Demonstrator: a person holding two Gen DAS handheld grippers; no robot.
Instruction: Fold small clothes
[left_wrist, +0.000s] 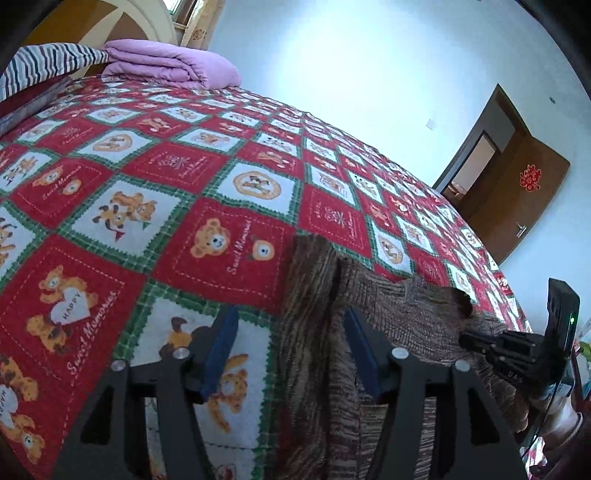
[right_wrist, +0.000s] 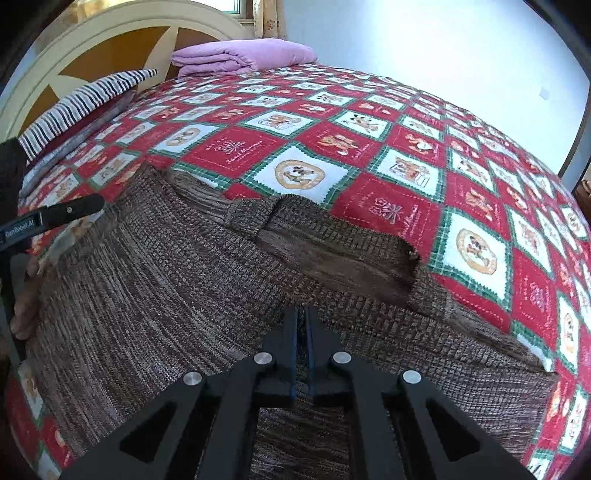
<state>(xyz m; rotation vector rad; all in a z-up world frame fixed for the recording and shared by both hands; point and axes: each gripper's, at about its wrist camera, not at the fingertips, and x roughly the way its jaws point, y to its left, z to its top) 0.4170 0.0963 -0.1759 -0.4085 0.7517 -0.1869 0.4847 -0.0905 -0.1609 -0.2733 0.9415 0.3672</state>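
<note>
My right tool (right_wrist: 302, 317) has its blue-padded fingers (right_wrist: 291, 332) pressed almost together, and the knit of the brown sweater (right_wrist: 147, 288) sits in the narrow slit between them, so I read it as pinching the cloth near the middle of the garment's near side. My left tool (left_wrist: 290, 332) is spread wide, its two blue pads (left_wrist: 221, 343) standing well apart with the sweater's left edge running up between them; I see neither pad touching the fabric. From the right wrist view the left tool (right_wrist: 62, 216) shows at the left border, over the sweater's far left side, and from the left wrist view the right tool (left_wrist: 517, 354) shows low on the garment at the right. The sweater lies spread on the bed, over a red, white and green bear-print blanket (right_wrist: 406, 147), with a sleeve (right_wrist: 332, 254) folded across its upper part so that the cuff opening faces right. A second sleeve reaches toward the right along the near edge. Farther up the bed rest a folded purple quilt (right_wrist: 243, 55) and a striped pillow (right_wrist: 85, 99), both near the cream and brown headboard (right_wrist: 122, 40). Beyond the bed's far side, in the left wrist view, a brown door (left_wrist: 517, 177) stands open against the white wall (left_wrist: 369, 62).
</note>
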